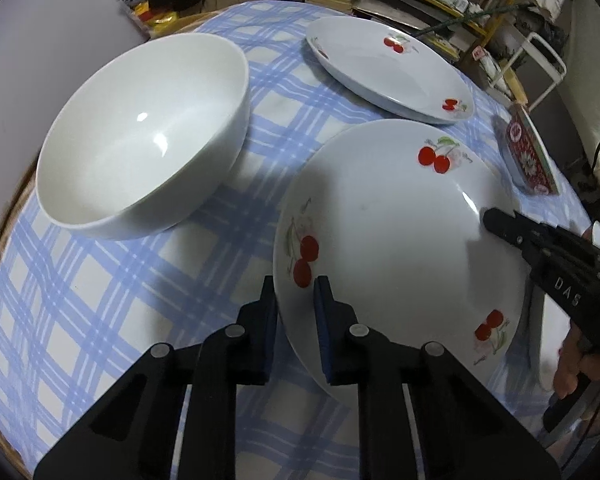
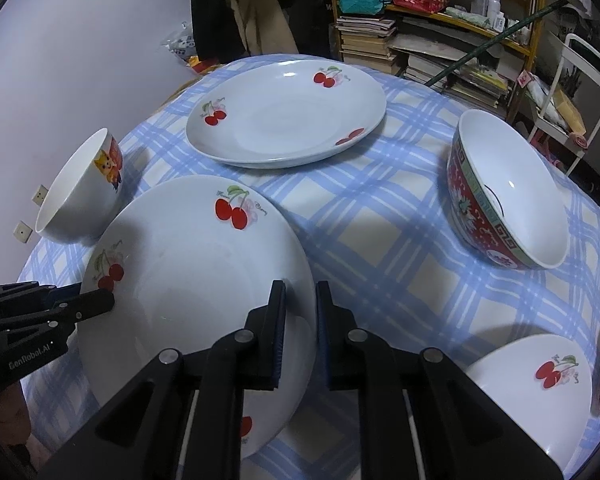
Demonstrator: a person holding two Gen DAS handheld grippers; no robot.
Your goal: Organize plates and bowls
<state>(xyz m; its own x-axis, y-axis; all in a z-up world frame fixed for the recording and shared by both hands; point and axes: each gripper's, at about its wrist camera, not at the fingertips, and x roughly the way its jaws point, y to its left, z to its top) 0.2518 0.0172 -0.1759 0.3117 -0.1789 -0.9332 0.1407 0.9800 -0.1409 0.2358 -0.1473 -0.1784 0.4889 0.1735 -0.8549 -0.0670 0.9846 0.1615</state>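
Both grippers straddle the rim of the same cherry plate (image 2: 192, 280) from opposite sides. Left gripper (image 1: 294, 304) has its two blue-padded jaws a narrow gap apart with the plate's edge between them; whether the pads actually press the china cannot be told. Right gripper (image 2: 300, 308) stands the same way on the far edge, one jaw over the plate's face and one outside it, contact again unclear. That plate sits tilted on the blue checked cloth (image 2: 380, 220).

Taking the held plate as the landmark: a second cherry plate (image 2: 286, 114) lies flat beyond it, well apart. A white bowl (image 1: 140, 140), with a cartoon print on its outer wall, stands just beside the plate near the left gripper. A red patterned bowl (image 2: 504, 200) stands well apart beyond the right gripper's side. A third cherry plate (image 2: 536, 384) lies near the right gripper, partly cut off by the frame's edge.
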